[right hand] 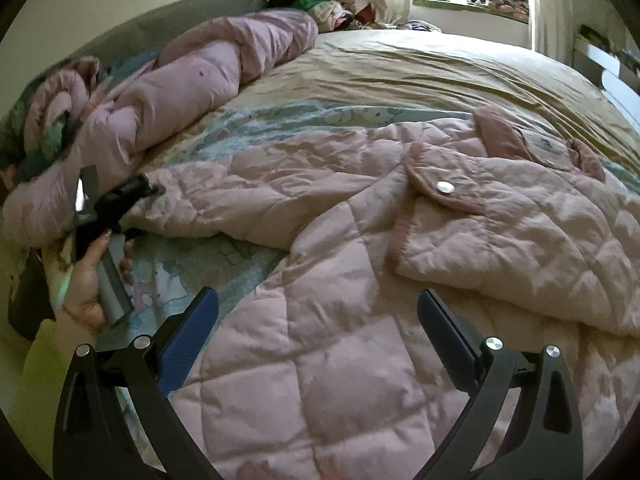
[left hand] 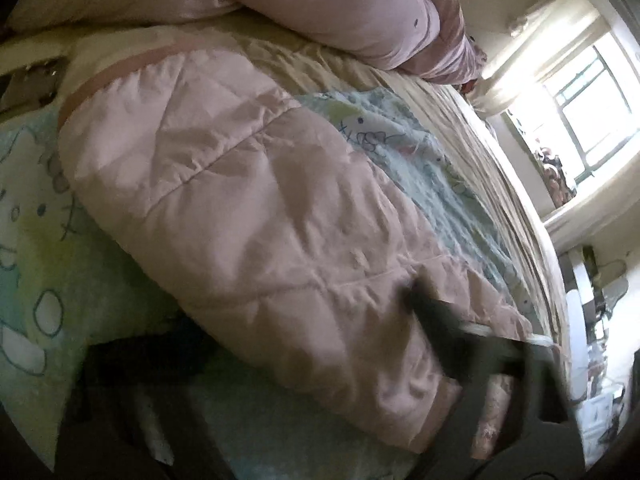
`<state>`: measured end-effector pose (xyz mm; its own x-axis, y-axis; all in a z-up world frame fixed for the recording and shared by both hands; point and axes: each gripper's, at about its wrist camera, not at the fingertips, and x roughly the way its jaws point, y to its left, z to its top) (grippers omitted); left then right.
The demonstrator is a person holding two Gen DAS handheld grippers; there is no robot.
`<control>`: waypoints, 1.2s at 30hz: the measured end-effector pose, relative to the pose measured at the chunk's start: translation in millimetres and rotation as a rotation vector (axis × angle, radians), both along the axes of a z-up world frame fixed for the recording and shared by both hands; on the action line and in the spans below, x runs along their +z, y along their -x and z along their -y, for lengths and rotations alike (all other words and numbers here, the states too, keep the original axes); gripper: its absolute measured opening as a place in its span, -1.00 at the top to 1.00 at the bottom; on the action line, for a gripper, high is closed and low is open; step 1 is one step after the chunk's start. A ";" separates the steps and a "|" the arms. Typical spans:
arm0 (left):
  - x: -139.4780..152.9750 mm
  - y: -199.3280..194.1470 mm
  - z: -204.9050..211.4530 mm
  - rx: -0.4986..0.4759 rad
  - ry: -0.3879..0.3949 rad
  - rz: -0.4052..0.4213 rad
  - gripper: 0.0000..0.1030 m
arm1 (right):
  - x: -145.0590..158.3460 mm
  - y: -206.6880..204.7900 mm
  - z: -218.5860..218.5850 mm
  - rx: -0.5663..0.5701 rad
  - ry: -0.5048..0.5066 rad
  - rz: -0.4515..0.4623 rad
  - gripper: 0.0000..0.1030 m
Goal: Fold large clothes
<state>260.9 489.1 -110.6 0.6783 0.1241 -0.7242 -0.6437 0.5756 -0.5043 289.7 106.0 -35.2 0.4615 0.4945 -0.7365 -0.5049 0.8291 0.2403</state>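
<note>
pink quilted padded jacket (right hand: pixel 360 240) lies flat on the bed under our released right gripper (right hand: pixel 318 320). our left gripper (right hand: pixel 154 189) grasps its sleeve end; we should carry the sleeve straight across the chest.

Daylight floods in from window (left hand: pixel 576 120), which we see blown out with glare. Left wrist view motion-blurred, perhaps defocused; lower corner in shadow. Right wrist view sharper. Fisheye bends edges.
</note>
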 end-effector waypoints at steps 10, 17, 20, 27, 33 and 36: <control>82.1 13.4 26.5 -0.066 -0.124 0.153 0.66 | 17.7 11.9 73.0 -0.093 -0.077 0.003 -0.91; 167.3 10.8 83.8 -0.133 -0.256 0.212 0.68 | 35.1 25.2 145.3 -0.193 -0.126 0.035 -0.91; 198.9 7.2 120.2 -0.181 -0.309 0.238 0.68 | 38.8 31.6 172.5 -0.240 -0.106 0.061 -0.91; 244.6 1.6 212.8 -0.328 -0.417 0.274 0.68 | 42.5 43.5 219.5 -0.336 -0.063 0.100 -0.91; 253.0 -4.7 289.5 -0.462 -0.475 0.289 0.68 | 43.3 53.3 250.8 -0.400 -0.021 0.139 -0.92; 244.9 -12.1 324.4 -0.545 -0.492 0.284 0.68 | 43.1 55.7 267.2 -0.427 -0.020 0.138 -0.92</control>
